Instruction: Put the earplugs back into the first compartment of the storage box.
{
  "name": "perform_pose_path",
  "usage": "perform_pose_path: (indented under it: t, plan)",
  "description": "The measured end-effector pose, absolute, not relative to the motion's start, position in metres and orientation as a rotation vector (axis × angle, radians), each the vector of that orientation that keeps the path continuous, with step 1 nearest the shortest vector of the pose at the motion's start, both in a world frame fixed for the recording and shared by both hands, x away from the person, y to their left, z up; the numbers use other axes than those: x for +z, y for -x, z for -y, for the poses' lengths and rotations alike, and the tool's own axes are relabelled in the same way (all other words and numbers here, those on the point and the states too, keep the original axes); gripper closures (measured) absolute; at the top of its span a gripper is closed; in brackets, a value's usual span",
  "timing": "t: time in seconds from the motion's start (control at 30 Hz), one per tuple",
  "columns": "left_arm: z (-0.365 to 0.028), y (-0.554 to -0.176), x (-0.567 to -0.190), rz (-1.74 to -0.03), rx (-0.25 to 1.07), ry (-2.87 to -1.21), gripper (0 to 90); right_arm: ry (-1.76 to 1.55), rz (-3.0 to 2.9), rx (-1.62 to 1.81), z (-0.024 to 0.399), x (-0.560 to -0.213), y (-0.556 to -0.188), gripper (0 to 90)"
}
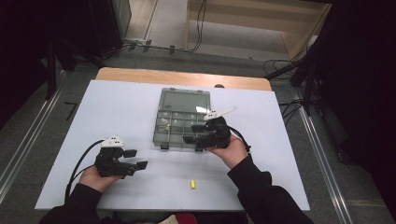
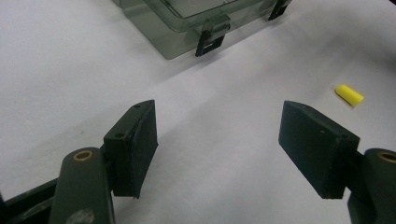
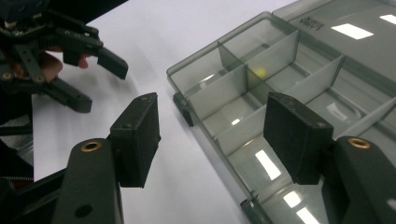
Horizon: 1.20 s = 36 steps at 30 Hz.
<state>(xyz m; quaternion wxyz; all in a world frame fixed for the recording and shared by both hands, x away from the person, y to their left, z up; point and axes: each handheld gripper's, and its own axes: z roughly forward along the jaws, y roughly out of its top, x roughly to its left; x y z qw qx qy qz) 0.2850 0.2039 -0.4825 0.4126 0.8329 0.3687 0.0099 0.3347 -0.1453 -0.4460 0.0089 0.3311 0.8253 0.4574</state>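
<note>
Organizer box [image 1: 182, 117], your clear smoky-grey plastic case, lies open on the white table [image 1: 116, 112], its lid laid flat on the far side and its divided tray toward you, long axis running away from you. Your right gripper [image 1: 193, 133] hovers over the tray's near edge, fingers [image 3: 289, 135] spread wide, pinching nothing. Your left gripper [image 1: 138, 158] sits well apart to the left, fingers spread. A yellow piece [image 1: 192, 184] lies near you.

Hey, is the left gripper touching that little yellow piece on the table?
Apart. In the left gripper view the left gripper stands open over bare white table, and the yellow piece lies beyond its jaws with a clear gap.
</note>
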Motion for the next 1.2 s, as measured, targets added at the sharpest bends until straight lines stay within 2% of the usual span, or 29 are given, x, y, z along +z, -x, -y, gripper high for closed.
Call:
perform_pose_path:
  t: [0.3, 0.73, 1.2]
  plan:
    - [-0.204, -0.285, -0.482, -0.932, 0.024, -2.094, 28.1, -1.039, -2.615, 1.398, 0.151, -0.452, -0.321, 34.2]
    - [-0.204, -0.285, -0.483, -0.933, 0.020, -2.094, 28.1, -1.023, -2.649, 1.387, 0.156, -0.462, -0.304, 28.2]
    - [-0.204, -0.286, -0.483, -0.937, 0.023, -2.097, 28.1, -1.037, -2.625, 1.362, 0.159, -0.467, -0.282, 31.7]
